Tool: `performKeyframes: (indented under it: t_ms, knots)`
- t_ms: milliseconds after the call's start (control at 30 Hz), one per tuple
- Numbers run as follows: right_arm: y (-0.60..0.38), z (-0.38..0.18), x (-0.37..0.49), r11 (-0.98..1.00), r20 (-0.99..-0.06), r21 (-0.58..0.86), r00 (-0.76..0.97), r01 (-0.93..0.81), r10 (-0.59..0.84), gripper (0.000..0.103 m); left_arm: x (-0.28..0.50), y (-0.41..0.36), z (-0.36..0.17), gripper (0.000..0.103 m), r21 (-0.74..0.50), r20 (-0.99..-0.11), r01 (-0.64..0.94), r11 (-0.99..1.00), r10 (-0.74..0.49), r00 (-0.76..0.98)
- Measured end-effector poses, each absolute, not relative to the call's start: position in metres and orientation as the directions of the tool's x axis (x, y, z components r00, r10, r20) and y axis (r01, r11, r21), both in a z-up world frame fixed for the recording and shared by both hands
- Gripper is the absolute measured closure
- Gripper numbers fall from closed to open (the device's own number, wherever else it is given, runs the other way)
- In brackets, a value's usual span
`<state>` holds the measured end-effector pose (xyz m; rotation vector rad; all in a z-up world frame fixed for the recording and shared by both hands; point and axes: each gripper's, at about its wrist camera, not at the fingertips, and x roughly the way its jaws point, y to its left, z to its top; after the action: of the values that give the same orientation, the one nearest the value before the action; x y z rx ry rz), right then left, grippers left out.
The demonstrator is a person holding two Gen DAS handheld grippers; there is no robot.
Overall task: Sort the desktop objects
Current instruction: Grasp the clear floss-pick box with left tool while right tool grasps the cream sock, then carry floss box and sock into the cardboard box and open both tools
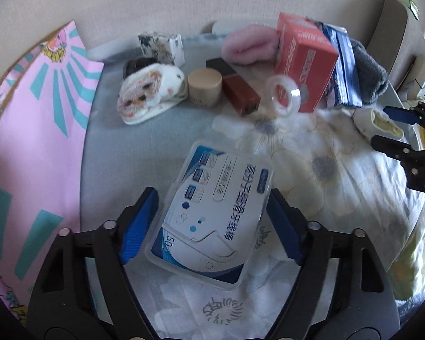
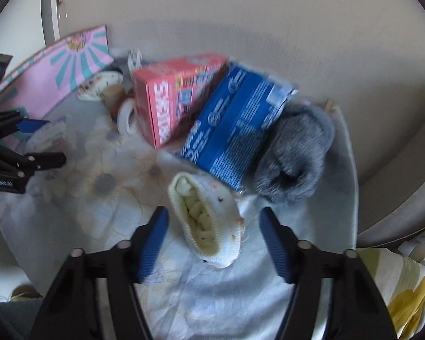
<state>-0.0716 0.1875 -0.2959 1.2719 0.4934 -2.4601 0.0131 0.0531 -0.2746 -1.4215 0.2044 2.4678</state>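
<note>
Left gripper [image 1: 212,221] tilted down; right gripper [image 2: 212,240] likewise (jaws apart).

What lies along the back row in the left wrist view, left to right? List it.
Pink paper bag → patterned white sock → beige round jar → dark red box → clear tape roll → pink carton → grey fuzzy sock.

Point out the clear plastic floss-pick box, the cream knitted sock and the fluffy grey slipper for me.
clear plastic floss-pick box [image 1: 212,212], left wrist view, label centre
cream knitted sock [image 2: 209,223], right wrist view, open cuff
fluffy grey slipper [image 2: 294,153], right wrist view, furry upper
</note>
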Motion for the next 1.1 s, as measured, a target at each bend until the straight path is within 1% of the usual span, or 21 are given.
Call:
performKeyframes:
  t_ms: [67, 100, 133, 200, 267, 367, 533, 700, 833, 933, 1100]
  knots:
    - [0.186, -0.298, -0.074, -0.882, -0.832, -0.154, -0.541, 0.445, -0.128, 0.056, 0.015, 0.052, -0.274, 0.033, -0.027, -0.861, -0.314, -0.949, 0.182, -0.475]
    - [0.186, -0.298, -0.075, -0.881, -0.833, -0.152, -0.537, 0.447, -0.129, 0.059, 0.016, 0.051, -0.273, 0.035, -0.026, -0.861, -0.314, -0.949, 0.181, -0.476]
    - [0.186, -0.298, -0.075, -0.881, -0.832, -0.156, -0.540, 0.447, -0.127, 0.065, 0.017, 0.051, -0.273, 0.037, -0.021, -0.859, -0.313, -0.949, 0.177, -0.480]
    - [0.187, -0.297, -0.075, -0.880, -0.828, -0.162, -0.546, 0.446, -0.125, 0.067, 0.020, 0.053, -0.271, 0.041, -0.004, -0.854, -0.325, -0.946, 0.172, -0.491]
    - [0.187, -0.296, -0.075, -0.878, -0.826, -0.168, -0.550, 0.449, -0.123, 0.069, 0.022, 0.055, -0.272, 0.043, 0.016, -0.851, -0.337, -0.941, 0.164, -0.498]
    - [0.188, -0.291, -0.073, -0.876, -0.823, -0.169, -0.554, 0.451, -0.126, 0.070, 0.024, 0.054, -0.267, 0.045, 0.019, -0.850, -0.337, -0.941, 0.162, -0.501]
    - [0.188, -0.273, -0.069, -0.880, -0.812, -0.163, -0.567, 0.445, -0.136, 0.070, 0.025, 0.052, -0.246, 0.045, 0.009, -0.846, -0.325, -0.946, 0.166, -0.507]
    - [0.186, -0.246, -0.061, -0.879, -0.809, -0.152, -0.568, 0.452, -0.152, 0.070, 0.024, 0.052, -0.214, 0.045, 0.002, -0.844, -0.309, -0.951, 0.164, -0.511]
    - [0.184, -0.228, -0.065, -0.877, -0.838, -0.121, -0.522, 0.464, -0.160, 0.070, 0.019, 0.046, -0.183, 0.045, -0.024, -0.847, -0.269, -0.963, 0.163, -0.506]
    - [0.182, -0.219, -0.064, -0.872, -0.844, -0.126, -0.514, 0.473, -0.157, 0.070, 0.016, 0.036, -0.163, 0.045, -0.049, -0.829, -0.257, -0.965, 0.183, -0.528]
    - [0.177, -0.196, -0.061, -0.860, -0.844, -0.148, -0.516, 0.488, -0.147, 0.070, 0.013, 0.020, -0.138, 0.045, -0.016, -0.823, -0.232, -0.973, 0.144, -0.549]
